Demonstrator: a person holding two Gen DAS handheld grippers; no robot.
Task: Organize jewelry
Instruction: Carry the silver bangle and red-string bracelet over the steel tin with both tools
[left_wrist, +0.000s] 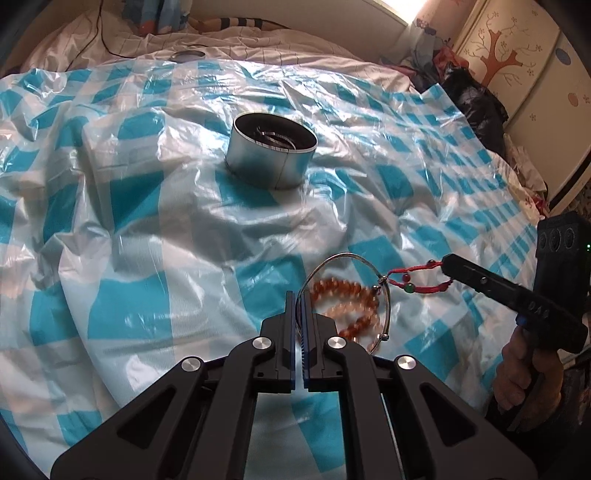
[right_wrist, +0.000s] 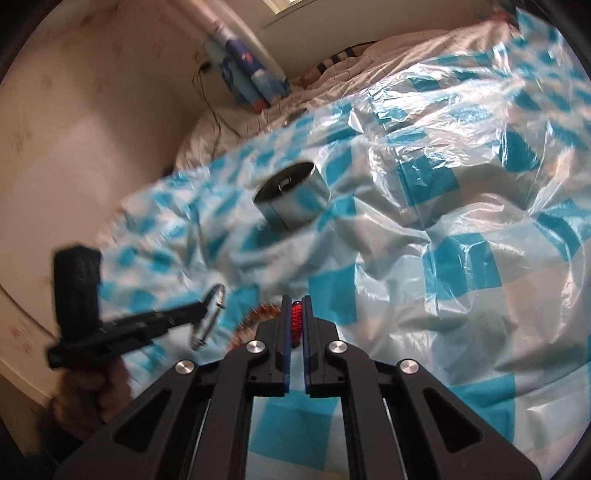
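My left gripper (left_wrist: 298, 295) is shut on a thin silver bangle (left_wrist: 343, 256) and holds it above the sheet. My right gripper (right_wrist: 296, 300) is shut on a red cord bracelet (right_wrist: 296, 320); it also shows in the left wrist view (left_wrist: 417, 280), looped against the bangle. An orange bead bracelet (left_wrist: 347, 306) lies on the blue-and-white checked plastic sheet (left_wrist: 147, 280) under the bangle. A round metal tin (left_wrist: 271, 149) stands open farther back with a silver piece inside. The tin (right_wrist: 293, 199) and the bangle (right_wrist: 210, 314) also show in the blurred right wrist view.
The crumpled plastic sheet (right_wrist: 461, 258) covers a bed. A round lid (left_wrist: 187, 55) lies at the far edge. A black cable (left_wrist: 107, 44) runs over the bedding. A painted wardrobe (left_wrist: 517, 74) and dark clothes (left_wrist: 472, 99) are at the right.
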